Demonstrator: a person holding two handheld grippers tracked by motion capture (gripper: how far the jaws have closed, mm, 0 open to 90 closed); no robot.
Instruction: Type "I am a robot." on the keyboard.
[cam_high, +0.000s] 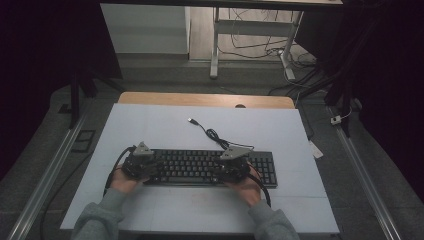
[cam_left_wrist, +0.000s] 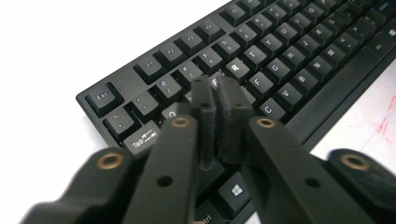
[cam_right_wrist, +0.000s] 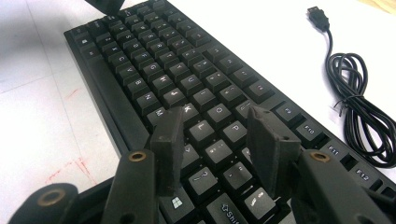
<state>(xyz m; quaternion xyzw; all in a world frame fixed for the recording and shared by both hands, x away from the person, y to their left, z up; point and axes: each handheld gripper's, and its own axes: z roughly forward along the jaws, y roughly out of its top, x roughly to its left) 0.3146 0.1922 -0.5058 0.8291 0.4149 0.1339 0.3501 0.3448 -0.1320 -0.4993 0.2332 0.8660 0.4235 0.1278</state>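
A black keyboard (cam_high: 200, 167) lies across the white mat (cam_high: 150, 125) in front of the person. My left gripper (cam_high: 149, 168) hovers over its left end. In the left gripper view the keyboard (cam_left_wrist: 280, 46) lies under the left gripper (cam_left_wrist: 215, 86), whose jaws are shut together with nothing between them, just above the keys near R. My right gripper (cam_high: 227, 169) is over the right part of the letter keys. In the right gripper view the keyboard (cam_right_wrist: 154, 60) runs away under the right gripper (cam_right_wrist: 215, 116), which stands open above the K, L and P keys, holding nothing.
The keyboard's black cable (cam_high: 215, 134) lies coiled on the mat behind it and ends in a loose USB plug (cam_high: 191, 120). The cable (cam_right_wrist: 355, 93) and plug (cam_right_wrist: 319, 16) lie right of the keys. A wooden table edge (cam_high: 200, 98) borders the mat's far side.
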